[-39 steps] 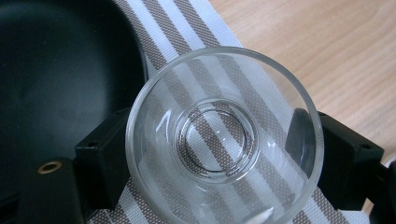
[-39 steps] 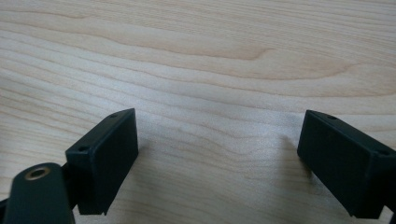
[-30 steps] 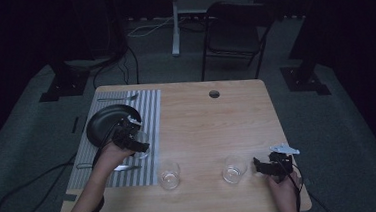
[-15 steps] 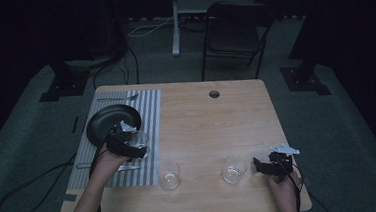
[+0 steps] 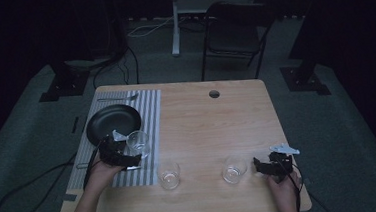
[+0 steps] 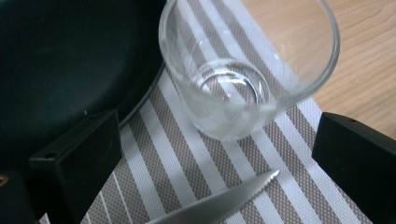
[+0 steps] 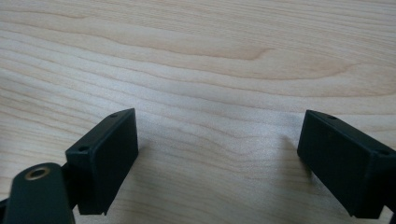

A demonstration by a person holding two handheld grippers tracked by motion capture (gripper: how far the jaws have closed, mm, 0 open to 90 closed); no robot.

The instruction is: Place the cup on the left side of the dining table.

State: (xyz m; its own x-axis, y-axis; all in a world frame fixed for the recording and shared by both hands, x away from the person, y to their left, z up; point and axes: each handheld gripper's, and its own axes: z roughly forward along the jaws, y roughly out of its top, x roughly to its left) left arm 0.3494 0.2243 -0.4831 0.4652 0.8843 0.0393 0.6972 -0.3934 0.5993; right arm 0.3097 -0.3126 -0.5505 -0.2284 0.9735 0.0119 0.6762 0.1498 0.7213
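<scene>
A clear empty glass (image 6: 247, 70) stands upright on the striped placemat (image 6: 187, 154), beside the rim of the black plate (image 6: 70, 60). My left gripper (image 6: 217, 158) is open. Its jaws have just been opening and the glass stands just past their tips, untouched. In the high view this glass (image 5: 138, 142) is right of the plate (image 5: 113, 122), with my left gripper (image 5: 130, 154) just in front of it. My right gripper (image 5: 261, 165) is open over bare wood near the table's front right, right of another glass (image 5: 234, 169). Nothing lies between its jaws (image 7: 217, 163).
A third glass (image 5: 169, 175) stands at the placemat's near right corner. A serrated knife tip (image 6: 224, 200) lies on the placemat under my left gripper. A fork (image 5: 117, 97) lies at the placemat's far end. A chair (image 5: 234, 37) stands beyond the table (image 5: 207, 119).
My left gripper has drawn back toward the near left, and the glass now stands in plain sight on the placemat ahead of it. The right gripper has stayed put.
</scene>
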